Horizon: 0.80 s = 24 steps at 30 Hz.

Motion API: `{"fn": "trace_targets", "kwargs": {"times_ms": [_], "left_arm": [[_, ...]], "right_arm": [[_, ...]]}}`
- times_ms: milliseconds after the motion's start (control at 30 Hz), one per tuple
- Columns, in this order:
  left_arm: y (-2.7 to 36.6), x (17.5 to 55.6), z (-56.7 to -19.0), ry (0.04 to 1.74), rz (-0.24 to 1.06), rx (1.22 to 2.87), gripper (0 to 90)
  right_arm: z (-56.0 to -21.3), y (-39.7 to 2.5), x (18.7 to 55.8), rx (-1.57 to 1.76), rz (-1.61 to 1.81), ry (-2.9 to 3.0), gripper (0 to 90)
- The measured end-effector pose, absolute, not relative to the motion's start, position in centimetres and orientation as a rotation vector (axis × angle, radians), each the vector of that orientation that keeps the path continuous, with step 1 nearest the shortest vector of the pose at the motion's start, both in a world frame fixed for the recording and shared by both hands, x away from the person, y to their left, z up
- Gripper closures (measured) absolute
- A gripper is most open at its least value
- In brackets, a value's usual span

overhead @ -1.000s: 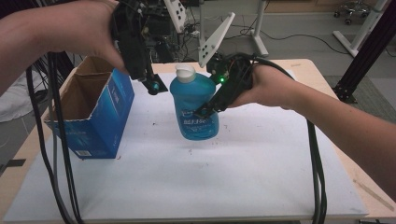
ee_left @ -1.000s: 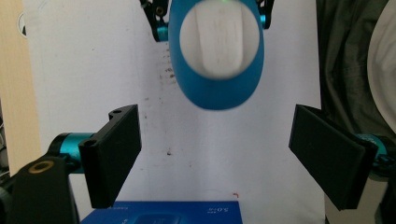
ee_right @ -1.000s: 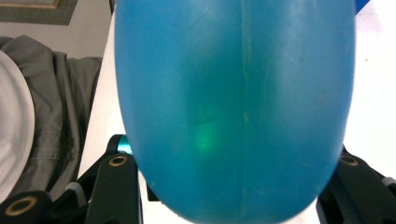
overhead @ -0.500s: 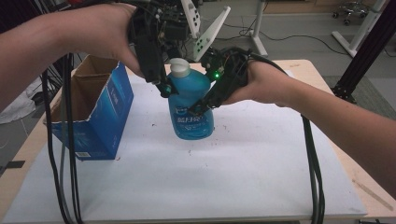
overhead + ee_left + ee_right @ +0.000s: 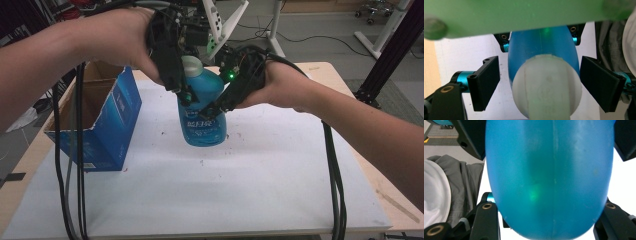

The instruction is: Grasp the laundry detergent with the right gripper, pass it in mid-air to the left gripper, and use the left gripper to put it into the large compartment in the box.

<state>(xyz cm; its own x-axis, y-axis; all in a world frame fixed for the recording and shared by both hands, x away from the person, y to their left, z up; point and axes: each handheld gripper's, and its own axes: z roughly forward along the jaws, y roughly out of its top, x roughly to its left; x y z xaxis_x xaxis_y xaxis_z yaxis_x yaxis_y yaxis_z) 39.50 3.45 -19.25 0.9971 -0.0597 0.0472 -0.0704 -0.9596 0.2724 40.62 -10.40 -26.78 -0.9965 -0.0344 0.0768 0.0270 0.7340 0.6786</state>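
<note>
Standing upright mid-worktop [image 5: 280,200], just right of the open blue box [image 5: 100,130], is the blue bottle [image 5: 202,117] w/ white cap [image 5: 191,64]. Looks part-full, so prob. moderately heavy w/ liquid sloshing; plastic walls smooth, a bit slippery & likely to give under a hard squeeze. Cap is the stiffest spot, ribbed enough for grip; the shoulder under it is next best. Left hand-held gripper [image 5: 182,87] comes from above: in the left gripper view its jaws sit spread either side of the cap [image 5: 547,86], gaps visible, so released, not yet gripping. Right hand-held gripper [image 5: 215,105] is at the bottle's right side; the right gripper view shows the body [image 5: 549,180] wedged btw its jaws, looks clamped on it.
</note>
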Motion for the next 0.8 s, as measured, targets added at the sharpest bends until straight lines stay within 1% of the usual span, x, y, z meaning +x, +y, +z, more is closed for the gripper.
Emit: {"fn": "trace_targets", "kwargs": {"times_ms": [33,133,167,333,400,800], "left_arm": [[3.46,39.53,-19.22,-0.103,0.049,2.867,19.5],[3.42,39.48,-19.28,-0.097,0.044,2.862,19.6],[3.39,39.44,-19.31,-0.097,0.040,2.859,21.0],[3.40,39.32,-19.46,-0.084,0.042,2.853,21.2],[3.42,39.32,-19.48,-0.086,0.042,2.859,23.2],[3.53,39.41,-19.64,-0.094,0.041,2.858,25.3]], "right_arm": [[-26.78,-10.42,40.71,0.022,-1.128,-2.849,46.0],[-26.80,-10.46,40.69,0.016,-1.121,-2.856,46.0],[-26.80,-10.41,40.66,0.017,-1.133,-2.853,46.1],[-26.73,-10.44,40.60,0.015,-1.122,-2.852,46.1],[-26.74,-10.43,40.61,0.016,-1.123,-2.854,46.1],[-26.86,-10.28,40.66,0.003,-1.126,-2.842,46.1]]}}
